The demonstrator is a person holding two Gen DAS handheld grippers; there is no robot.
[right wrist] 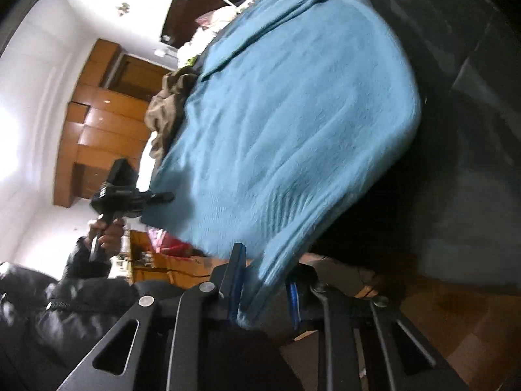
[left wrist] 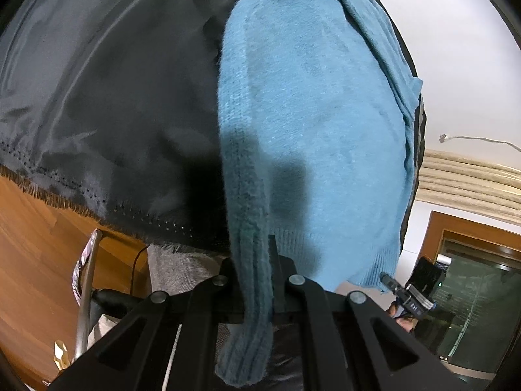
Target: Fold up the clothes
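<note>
in the left wrist view the left gripper [left wrist: 255,280] has its jaws clamped on a ribbed band of the blue sweater [left wrist: 309,114], probably a cuff or sleeve end, which runs between the fingers and hangs past them toward the camera. to the left of it lies a dark shiny cloth [left wrist: 97,81] with a frayed, stitched edge, and below that a wooden floor [left wrist: 26,244]. the body of the sweater spreads to the right over this dark cloth, its ribbed hem low on the right, where the right gripper [left wrist: 395,288] shows small at the hem corner.

in the right wrist view the left gripper [right wrist: 153,197] is seen at the left, held in a hand [right wrist: 105,231], meeting the sweater's far edge in front of wooden cabinets [right wrist: 97,123]. a heap of brownish clothes [right wrist: 169,104] sits beyond the sweater [right wrist: 293,114]. nearer, the right gripper [right wrist: 265,280] has the sweater's lower edge running between its jaws; they look closed on it, though blur makes the contact hard to judge.

the sweater seems to be lifted by two low points, mid-fold or mid-spread. the risks: the thick, fuzzy knit could creep out of the right jaws if that bite is shallow, dropping one side and skewing the fold; the left hold is on a narrow band, so pulling may stretch it instead of carrying the body; and the slippery dark cloth may drag along with it.
</note>
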